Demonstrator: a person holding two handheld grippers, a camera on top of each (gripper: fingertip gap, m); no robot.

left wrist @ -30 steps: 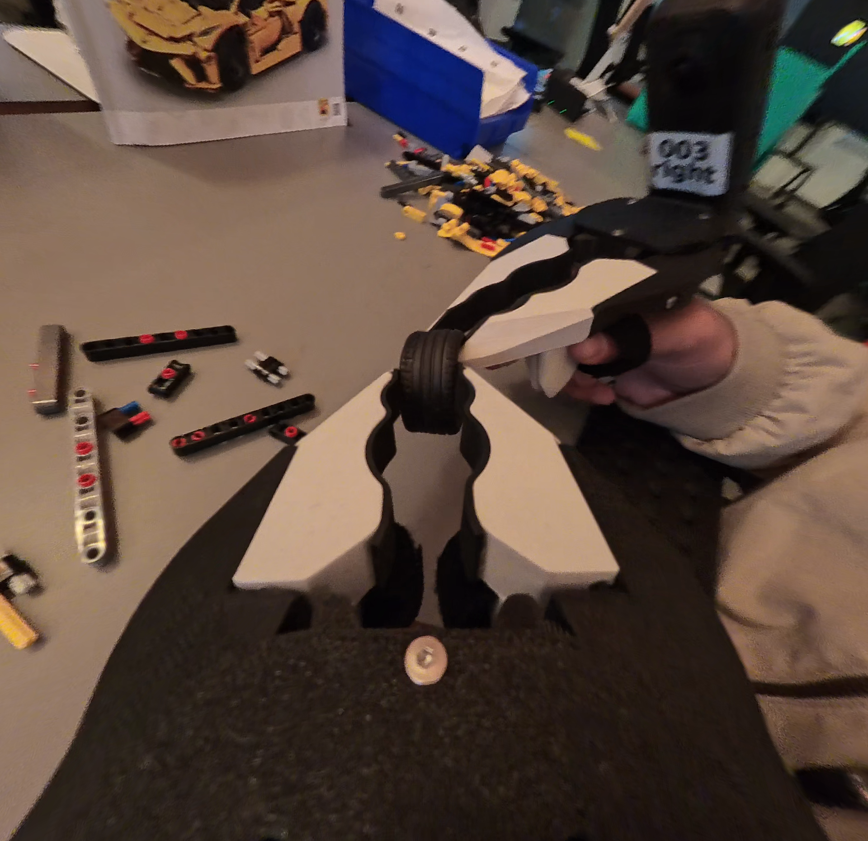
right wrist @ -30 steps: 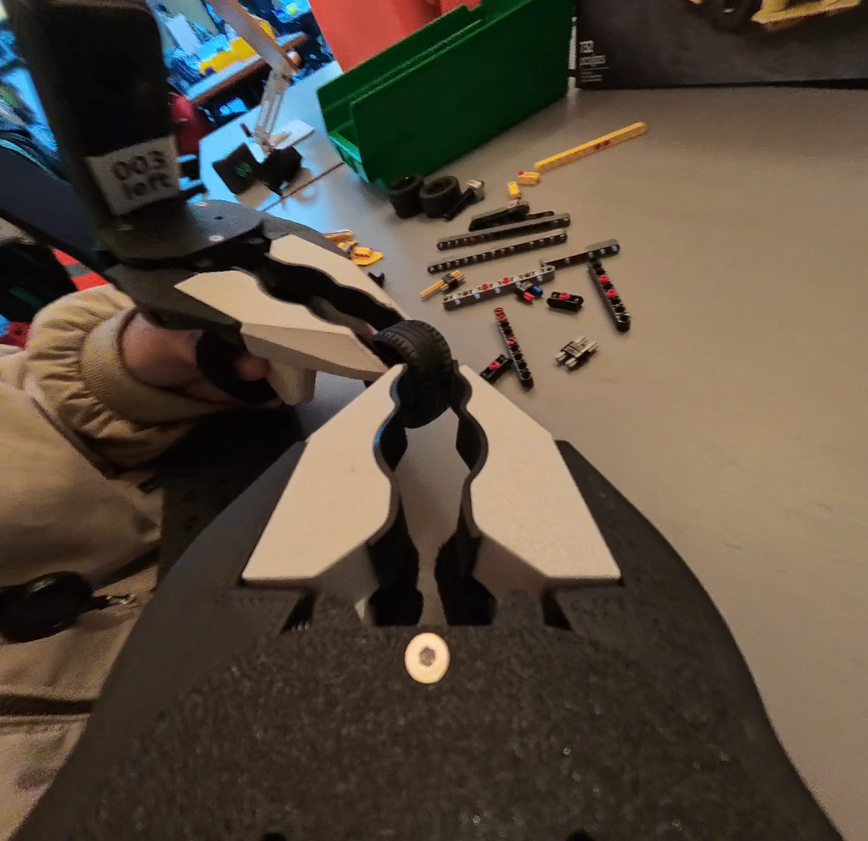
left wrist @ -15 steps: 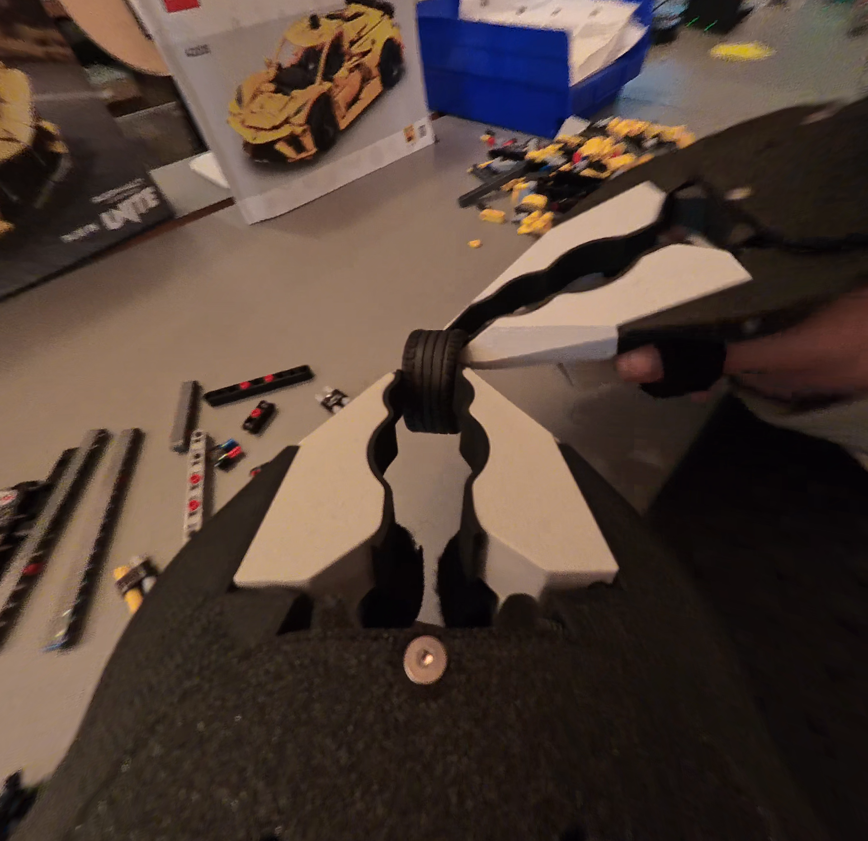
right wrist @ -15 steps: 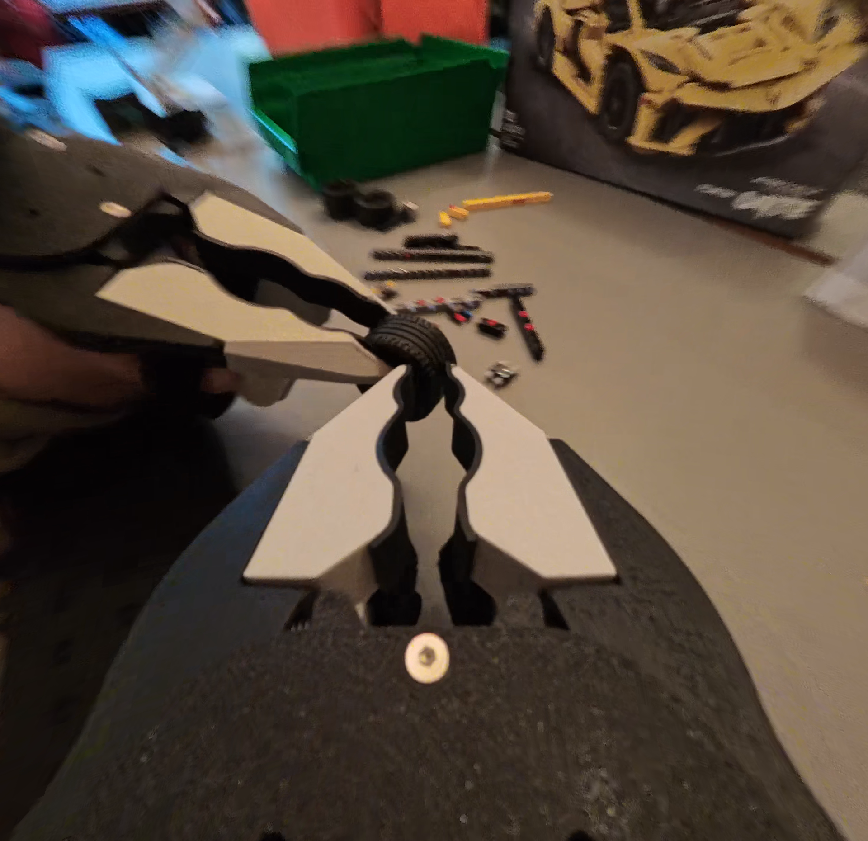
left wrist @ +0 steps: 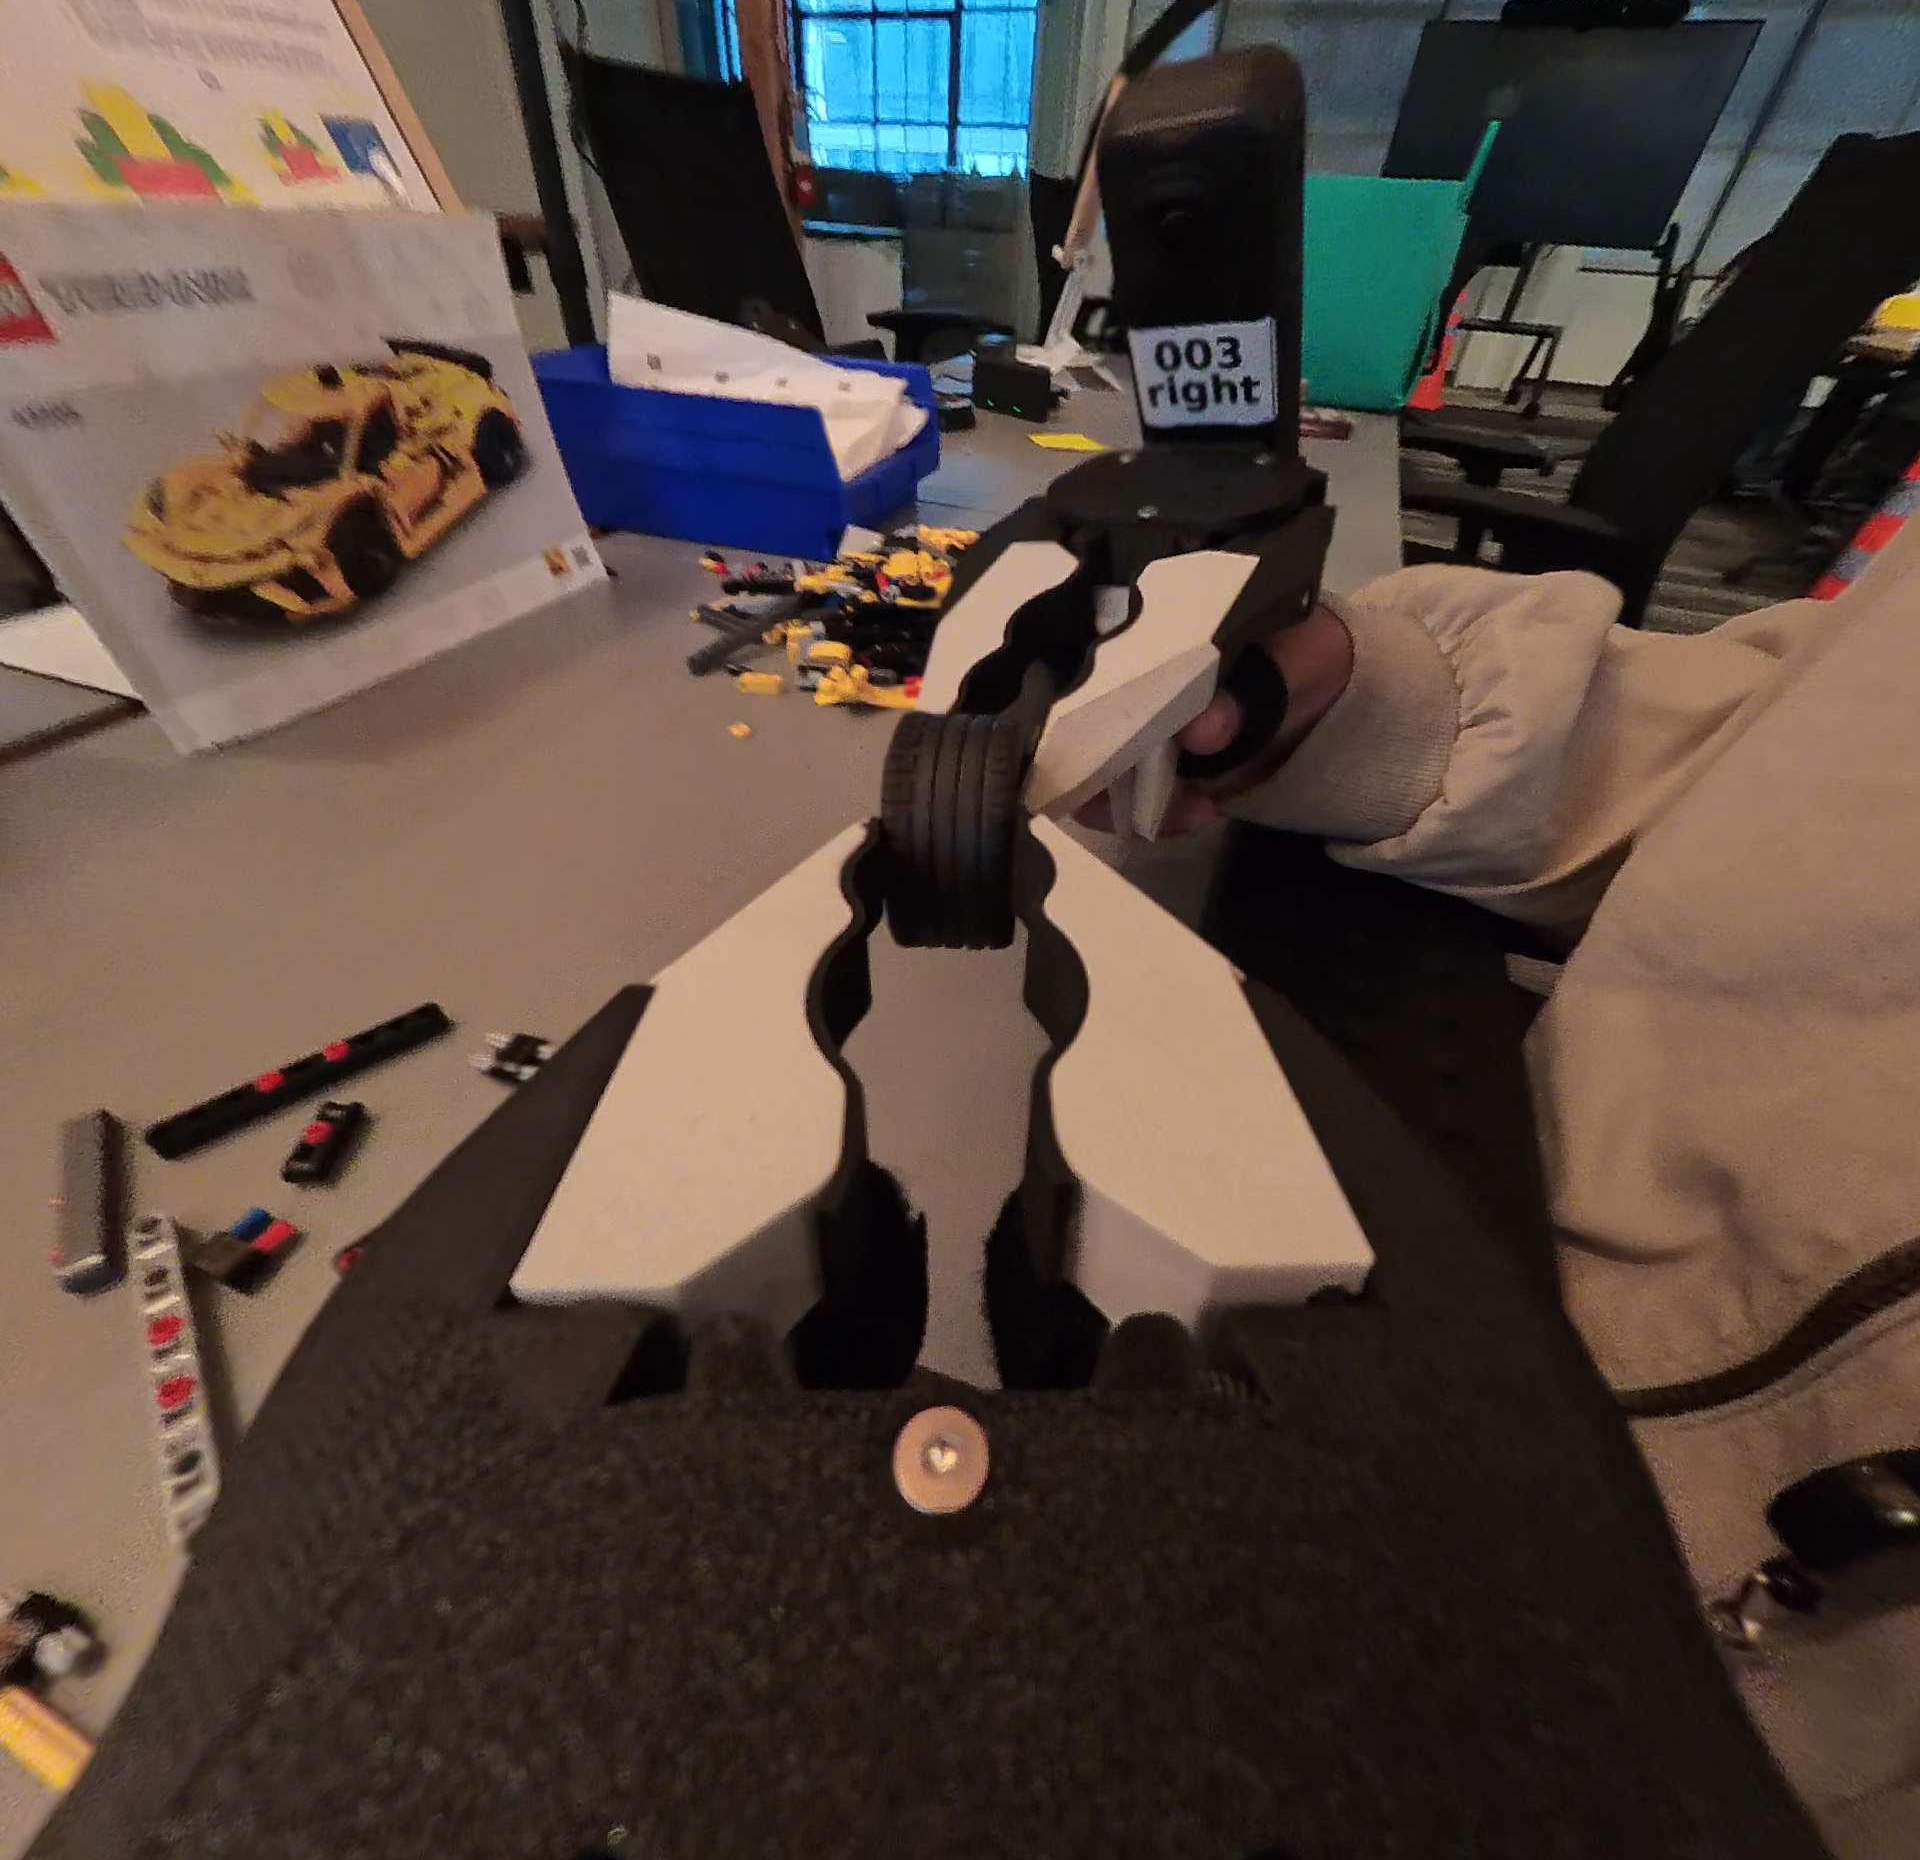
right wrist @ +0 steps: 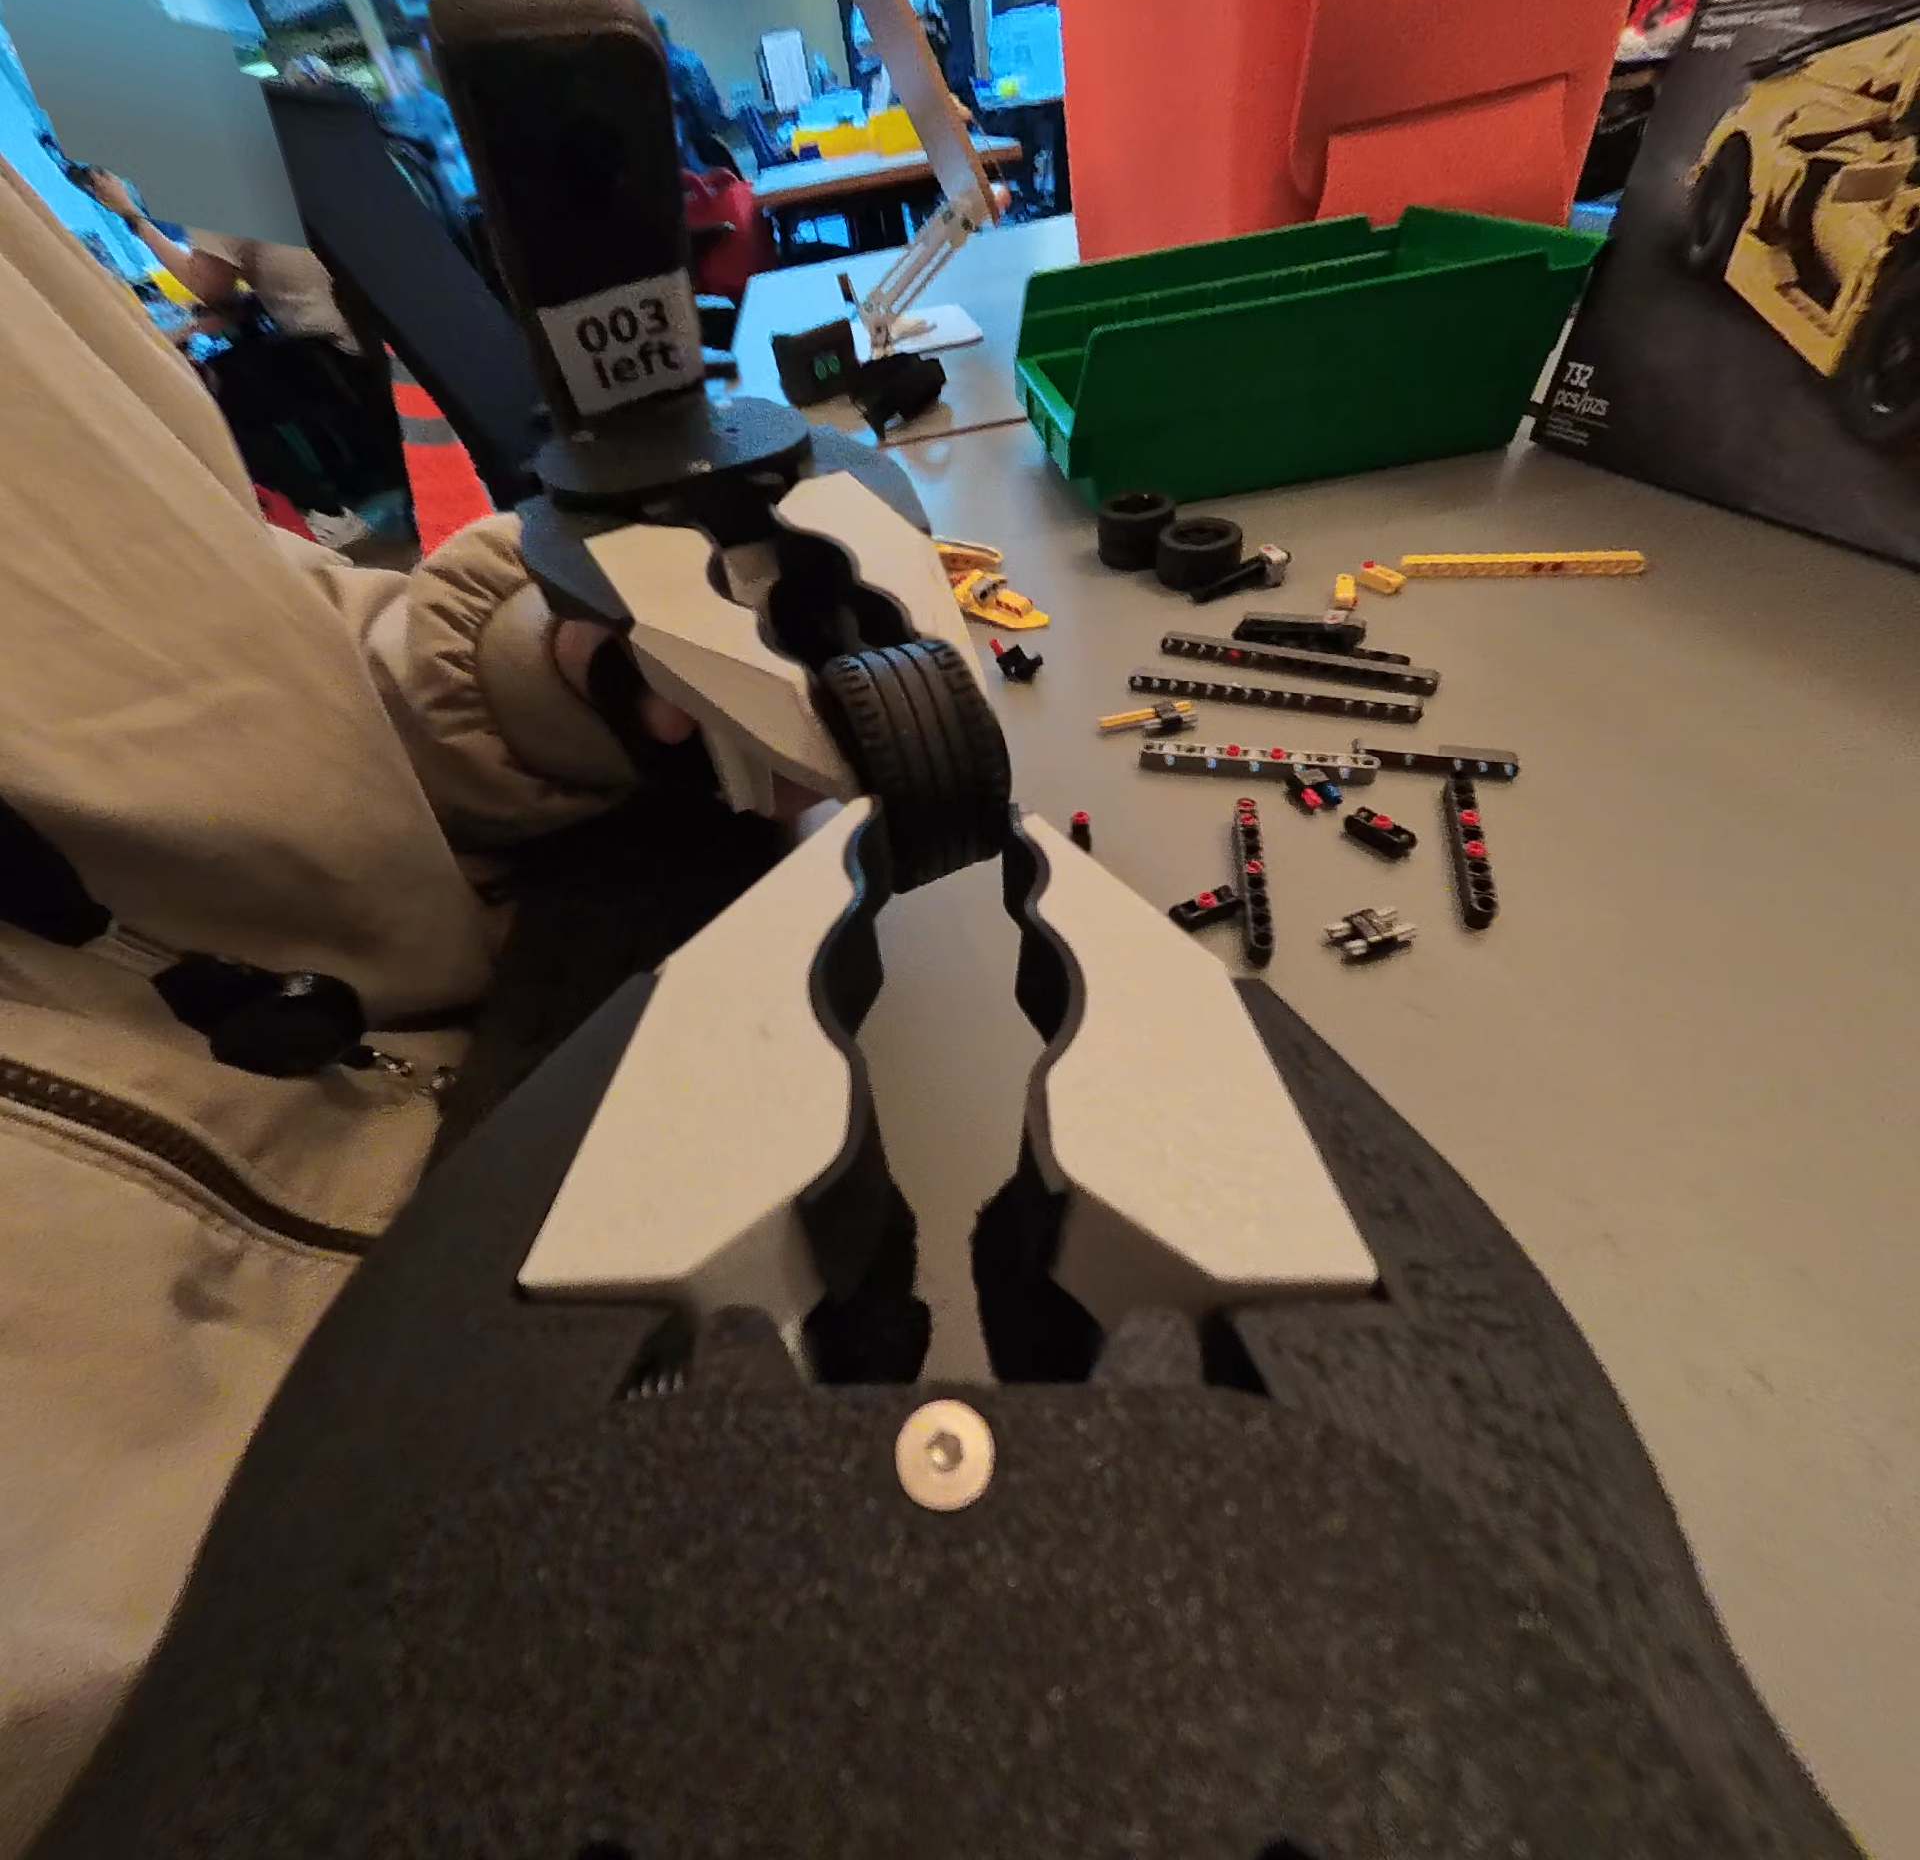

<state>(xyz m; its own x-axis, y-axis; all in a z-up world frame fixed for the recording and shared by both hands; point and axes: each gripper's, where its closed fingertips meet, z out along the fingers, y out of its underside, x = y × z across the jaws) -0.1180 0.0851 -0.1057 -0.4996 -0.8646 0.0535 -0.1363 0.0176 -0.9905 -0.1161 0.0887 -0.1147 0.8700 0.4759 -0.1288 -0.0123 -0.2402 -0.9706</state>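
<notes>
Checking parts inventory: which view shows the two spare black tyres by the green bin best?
Right wrist view. The two spare tyres sit side by side on the grey table, unobstructed, in front of the green bin. The left wrist view does not show them; it only shows the tyre gripped between both grippers.

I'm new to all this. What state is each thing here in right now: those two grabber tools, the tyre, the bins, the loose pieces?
Left hand-held gripper: shut on the black tyre.
Right hand-held gripper: shut on the same tyre, from the other side.
Black tyre: held above the table, pinched by both.
Blue bin: open, white paper inside.
Green bin: open, contents hidden.
Two spare tyres: loose on the table.
Black beams: lying flat, scattered.
</notes>
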